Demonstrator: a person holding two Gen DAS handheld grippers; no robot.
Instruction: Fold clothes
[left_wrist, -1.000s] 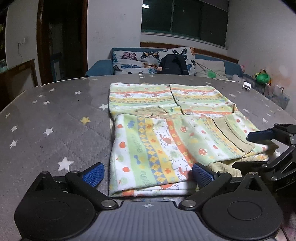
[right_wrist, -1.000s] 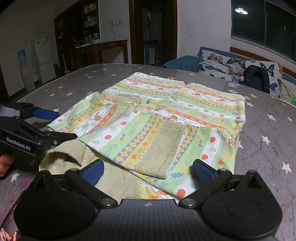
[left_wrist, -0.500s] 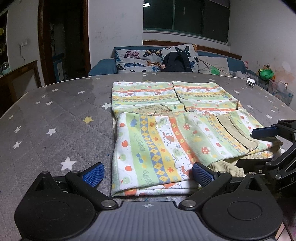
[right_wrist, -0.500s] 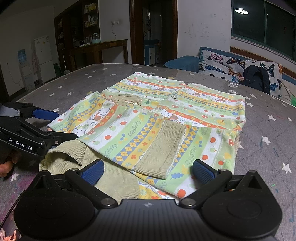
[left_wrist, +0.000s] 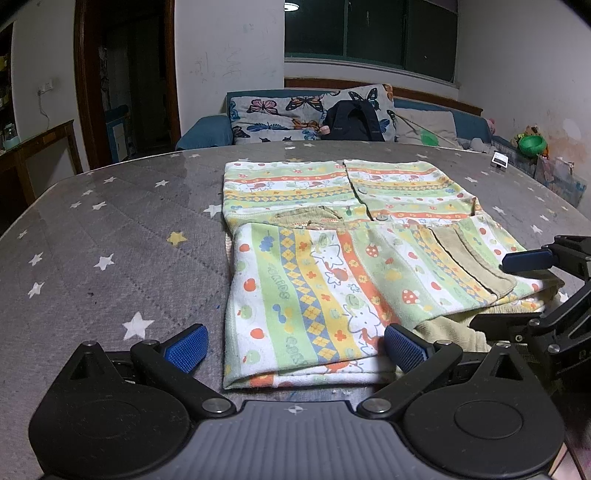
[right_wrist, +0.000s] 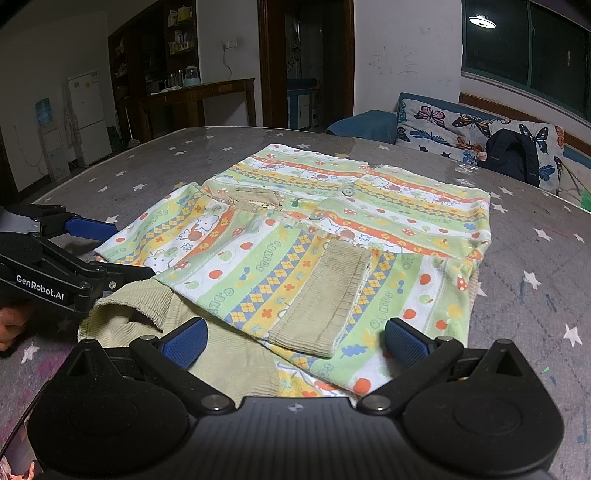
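Hovering spread wide, empty: left gripper (left_wrist: 295, 341), right gripper (right_wrist: 295, 341), near edge of patterned garment (left_wrist: 332, 280).

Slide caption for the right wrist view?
Open right gripper poised over a partly folded patterned garment on a star-print table.

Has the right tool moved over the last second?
No. In its own view the corduroy cuff and the white star sit where they did, so the right tool has held still.

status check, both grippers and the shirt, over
Left gripper open, right gripper open, both empty. Patterned shirt flat on table, sleeves folded in. Nothing blocking.
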